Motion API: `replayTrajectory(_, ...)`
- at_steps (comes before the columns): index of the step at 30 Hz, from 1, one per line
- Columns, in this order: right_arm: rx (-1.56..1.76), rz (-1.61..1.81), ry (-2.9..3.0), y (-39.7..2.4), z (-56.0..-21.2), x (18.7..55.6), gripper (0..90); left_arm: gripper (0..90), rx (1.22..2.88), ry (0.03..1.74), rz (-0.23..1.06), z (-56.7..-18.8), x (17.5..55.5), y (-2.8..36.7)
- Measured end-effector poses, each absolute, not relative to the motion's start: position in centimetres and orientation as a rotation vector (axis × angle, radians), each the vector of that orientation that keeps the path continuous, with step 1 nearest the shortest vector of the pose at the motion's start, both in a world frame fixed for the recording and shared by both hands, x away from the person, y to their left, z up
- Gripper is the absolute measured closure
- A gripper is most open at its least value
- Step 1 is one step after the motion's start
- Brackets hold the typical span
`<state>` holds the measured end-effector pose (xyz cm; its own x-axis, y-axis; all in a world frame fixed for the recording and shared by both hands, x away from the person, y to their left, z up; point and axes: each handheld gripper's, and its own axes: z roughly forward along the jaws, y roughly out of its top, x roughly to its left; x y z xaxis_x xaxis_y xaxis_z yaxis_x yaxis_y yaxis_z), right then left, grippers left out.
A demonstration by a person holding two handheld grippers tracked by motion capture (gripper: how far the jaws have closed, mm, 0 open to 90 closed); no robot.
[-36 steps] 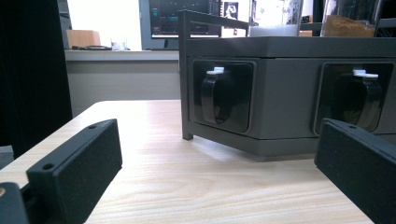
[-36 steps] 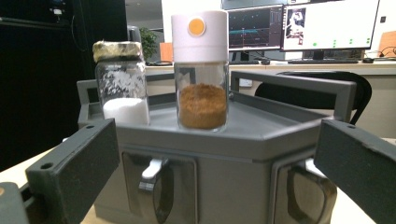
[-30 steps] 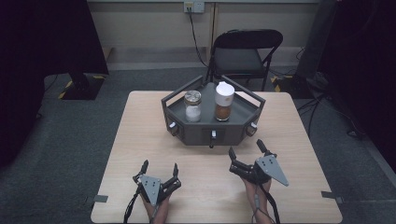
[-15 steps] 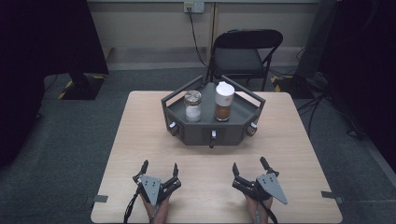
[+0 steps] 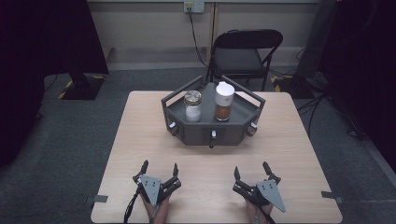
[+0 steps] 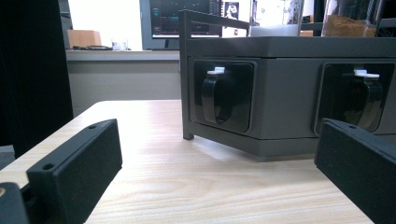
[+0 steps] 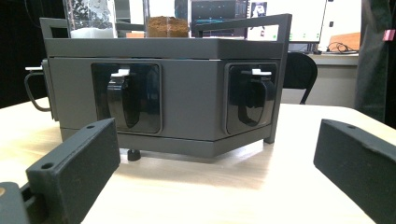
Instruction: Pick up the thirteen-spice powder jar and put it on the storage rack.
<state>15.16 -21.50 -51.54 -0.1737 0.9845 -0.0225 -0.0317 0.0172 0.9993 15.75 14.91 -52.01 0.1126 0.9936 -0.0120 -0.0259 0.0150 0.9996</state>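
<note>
On table (image 5: 140, 140), left to right: one left gripper (image 5: 159, 169) resting near front edge, jaws standing wide apart, gripping nothing. One grey hexagonal rack (image 5: 196, 133) sitting mid-table, well apart from both grippers, carrying two jars: one white-powder jar (image 5: 192, 106), one brown-powder jar (image 5: 223, 101) just beside it; three front handles showing. One right gripper (image 5: 252, 170) lying near front edge, jaws gaping equally, holding nothing.
</note>
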Motion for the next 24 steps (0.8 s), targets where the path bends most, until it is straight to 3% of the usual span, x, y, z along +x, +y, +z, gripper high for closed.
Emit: replayTrajectory(24, 1.094, 1.326, 1.31, -21.23, -51.56, 15.07, 0.0, 0.2, 1.23, 1.113, 1.129, -52.02, 15.75, 14.91)
